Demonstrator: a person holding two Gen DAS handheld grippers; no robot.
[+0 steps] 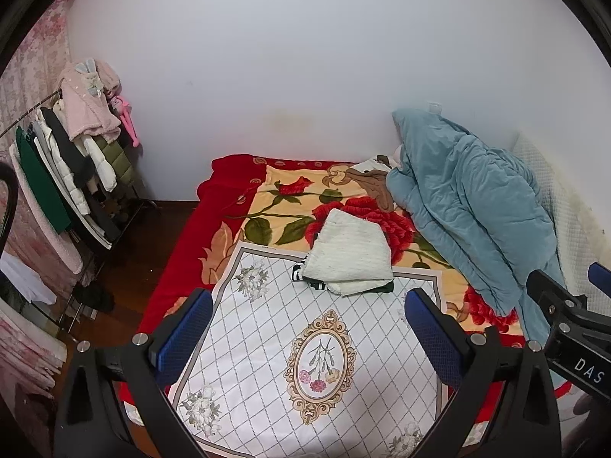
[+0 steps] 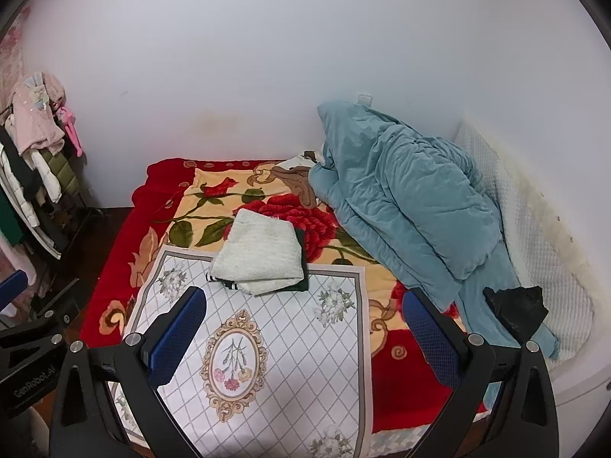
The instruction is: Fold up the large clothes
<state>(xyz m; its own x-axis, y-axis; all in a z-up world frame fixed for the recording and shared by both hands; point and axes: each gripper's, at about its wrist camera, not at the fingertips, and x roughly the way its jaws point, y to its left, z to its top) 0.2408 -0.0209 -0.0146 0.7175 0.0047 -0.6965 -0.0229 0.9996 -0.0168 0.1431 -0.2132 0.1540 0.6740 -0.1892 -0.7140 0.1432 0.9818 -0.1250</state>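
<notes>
At far left a clothes rack point(image 1: 68, 175) stands against the wall, hung with coats. The left claw point(image 1: 309, 328) is spread wide and holds nothing, hovering above the white diamond-patterned cloth point(image 1: 267, 343) on the bed point(image 1: 179, 252). Beyond it, the folded white sweater point(image 1: 351, 255) lies atop a dark green garment point(image 2: 299, 285), straddling the cloth's far edge. The right claw point(image 2: 305, 328) is likewise spread and empty. A crumpled teal quilt point(image 2: 401, 198) is heaped at right.
</notes>
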